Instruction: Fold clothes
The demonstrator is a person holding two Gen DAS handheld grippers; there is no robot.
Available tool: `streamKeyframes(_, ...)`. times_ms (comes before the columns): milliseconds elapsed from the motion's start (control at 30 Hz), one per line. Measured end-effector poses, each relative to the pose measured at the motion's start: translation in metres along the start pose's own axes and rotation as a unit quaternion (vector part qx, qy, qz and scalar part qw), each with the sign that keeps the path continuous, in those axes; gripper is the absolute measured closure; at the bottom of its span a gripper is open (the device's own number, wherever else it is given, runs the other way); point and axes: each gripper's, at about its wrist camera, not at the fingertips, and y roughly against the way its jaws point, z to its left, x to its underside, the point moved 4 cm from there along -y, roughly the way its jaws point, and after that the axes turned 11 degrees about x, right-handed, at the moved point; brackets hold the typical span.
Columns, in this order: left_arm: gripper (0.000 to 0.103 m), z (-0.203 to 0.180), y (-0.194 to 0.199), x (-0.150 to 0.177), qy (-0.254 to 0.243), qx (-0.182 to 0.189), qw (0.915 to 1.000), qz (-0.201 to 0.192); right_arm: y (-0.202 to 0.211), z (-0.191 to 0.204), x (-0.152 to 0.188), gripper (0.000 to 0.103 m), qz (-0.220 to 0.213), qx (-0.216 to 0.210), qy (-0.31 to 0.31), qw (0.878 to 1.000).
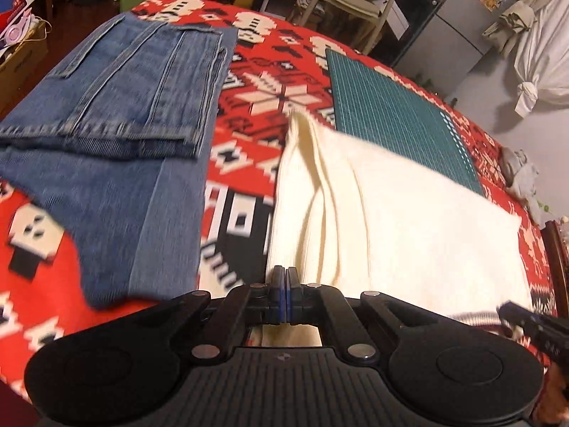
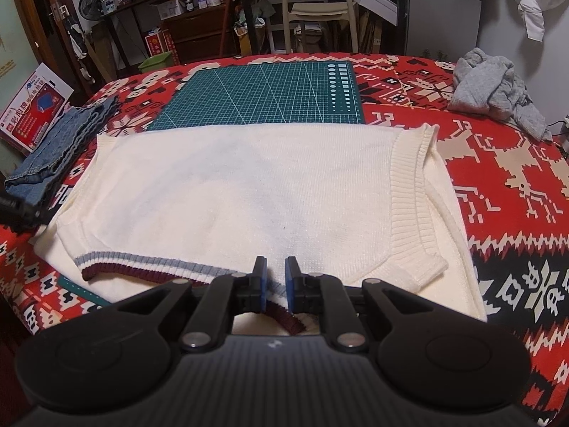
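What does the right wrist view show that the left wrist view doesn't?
Only the right wrist view shows the sweater's striped hem and ribbed armhole trim, and the right gripper with its jaws parted over the hem. Only the left wrist view shows the left gripper with its fingers pressed together, and the full flat top of the folded jeans. Both show the cream sweater, the green cutting mat, the red patterned cloth, and a crumpled grey garment.
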Motion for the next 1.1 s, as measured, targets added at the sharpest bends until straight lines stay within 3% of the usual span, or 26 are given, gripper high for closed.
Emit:
streamKeyframes(200, 0.100, 0.004, 0.012, 0.015, 0.024, 0.008, 0.9996, 0.013, 0.000, -0.002, 0.000, 0.087, -0.002, -0.003, -0.005, 1.000)
streamKeyframes(367, 0.096, 0.011, 0.029, 0.020, 0.023, -0.019, 0.9995, 0.004, 0.002, -0.002, 0.000, 0.087, -0.006, -0.006, -0.004, 1.000)
streamKeyframes(533, 0.096, 0.001, 0.048, 0.012, 0.020, 0.045, 0.9983, -0.033, 0.003, 0.001, -0.001, 0.087, -0.007, -0.009, -0.001, 1.000)
streamKeyframes(633, 0.096, -0.016, 0.045, 0.010, -0.001, 0.075, 0.9965, -0.035, 0.005, 0.003, -0.001, 0.087, -0.008, -0.010, 0.002, 1.000)
streamKeyframes(833, 0.097, -0.024, 0.006, 0.018, -0.038, 0.024, 0.9987, 0.024, 0.009, 0.003, -0.003, 0.087, -0.013, -0.009, 0.006, 1.000)
streamKeyframes(1100, 0.100, -0.007, 0.023, 0.028, -0.028, 0.022, 0.9993, 0.014, 0.009, -0.007, -0.002, 0.081, -0.022, 0.008, 0.003, 1.000)
